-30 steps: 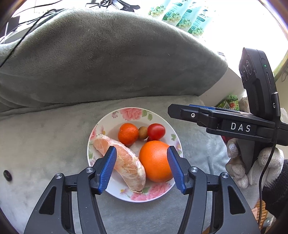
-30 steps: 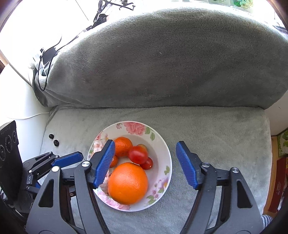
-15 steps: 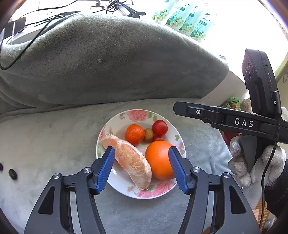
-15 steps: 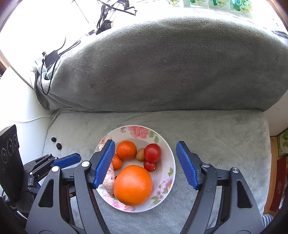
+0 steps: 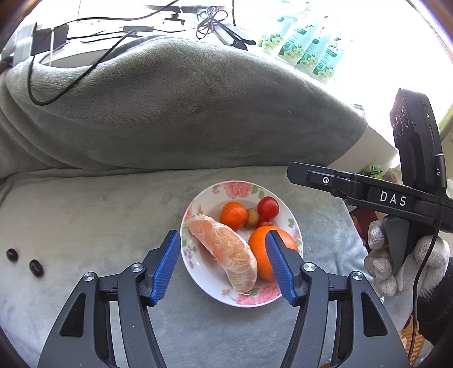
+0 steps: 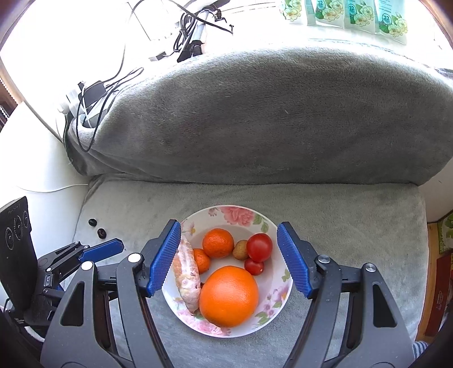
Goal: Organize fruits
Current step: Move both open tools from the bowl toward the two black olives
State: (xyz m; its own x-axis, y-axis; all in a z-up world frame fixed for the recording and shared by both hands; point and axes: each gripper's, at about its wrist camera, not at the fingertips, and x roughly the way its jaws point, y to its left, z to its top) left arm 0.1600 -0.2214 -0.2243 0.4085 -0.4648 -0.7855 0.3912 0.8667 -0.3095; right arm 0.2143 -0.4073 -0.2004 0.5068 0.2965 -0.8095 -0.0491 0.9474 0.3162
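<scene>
Behind everything, a big grey cushion (image 6: pixel 271 113) lies across the back of a grey blanket-covered surface (image 6: pixel 354 226), with black cables (image 5: pixel 85 56) trailing over its top left and green-and-white packets (image 6: pixel 345 14) lined up beyond it.

Both tools hang above the plate, pointing steeply down. The left tool (image 5: pixel 223 266) has its blue pads spread with nothing pinched between them; seen past them are the pomelo piece and part of the orange. The right tool (image 6: pixel 229 260) is likewise spread wide and empty, its pads framing the plate. In the left view a hand (image 5: pixel 407 263) in a white knit glove grips the right tool's handle.

A floral plate (image 6: pixel 271 223) sits on the blanket near its front, holding all the fruit. Largest is the orange (image 6: pixel 228 295) at the near side, touching a peeled pomelo piece (image 5: pixel 226 252) that lies along the plate's left. Behind them sit a mandarin (image 6: pixel 218 243), with a second, smaller one (image 6: pixel 201 260) just beside the pomelo. A tomato (image 6: pixel 259 247) rests at the right, a smaller tomato (image 6: pixel 254 266) just in front of it, and a small brownish fruit (image 6: pixel 240 249) between mandarin and tomato.

Two small dark objects (image 6: pixel 96 228) lie on the blanket well left of the plate.
</scene>
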